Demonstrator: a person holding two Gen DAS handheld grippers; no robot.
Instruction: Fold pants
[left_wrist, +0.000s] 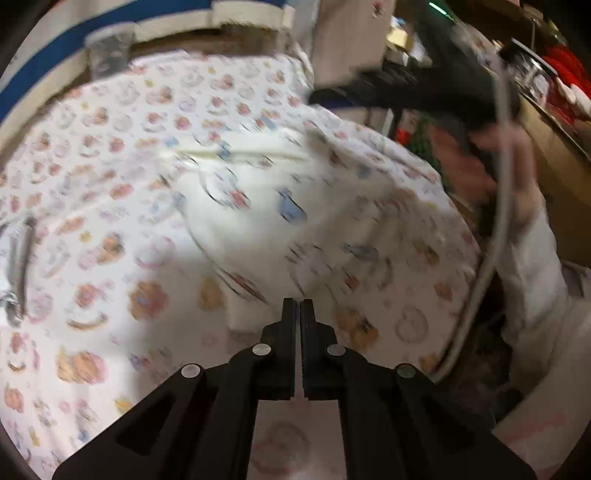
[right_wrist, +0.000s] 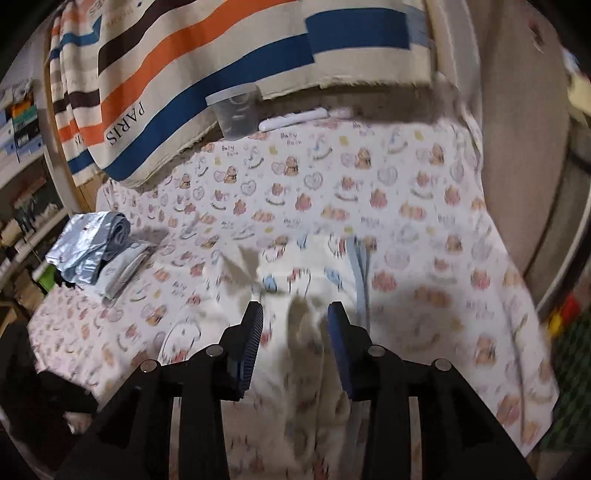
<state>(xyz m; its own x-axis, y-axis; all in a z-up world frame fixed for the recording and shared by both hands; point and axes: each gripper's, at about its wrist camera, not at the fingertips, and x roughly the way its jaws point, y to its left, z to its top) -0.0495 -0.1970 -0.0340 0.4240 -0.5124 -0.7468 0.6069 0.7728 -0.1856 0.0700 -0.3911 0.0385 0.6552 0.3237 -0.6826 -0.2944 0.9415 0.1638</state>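
White pants (left_wrist: 258, 206) with small cartoon prints lie crumpled on a bear-print sheet (left_wrist: 110, 110). My left gripper (left_wrist: 299, 304) is shut, its tips at the pants' near edge; blur hides whether cloth is nipped between them. In the right wrist view the pants (right_wrist: 303, 350) lie under and between the fingers of my right gripper (right_wrist: 295, 314), which stands open with its blue pads clear of the cloth. A pale blue band (right_wrist: 358, 266) runs along the pants' right side. A hand (left_wrist: 476, 162) at the left view's upper right holds the right gripper's black body.
A striped cushion (right_wrist: 184, 92) leans at the back, with a clear plastic cup (right_wrist: 236, 110) and a white stick (right_wrist: 291, 120) below it. Folded pale blue clothes (right_wrist: 92, 251) sit at the left. A grey cable (left_wrist: 506, 184) curves along the sheet's right edge.
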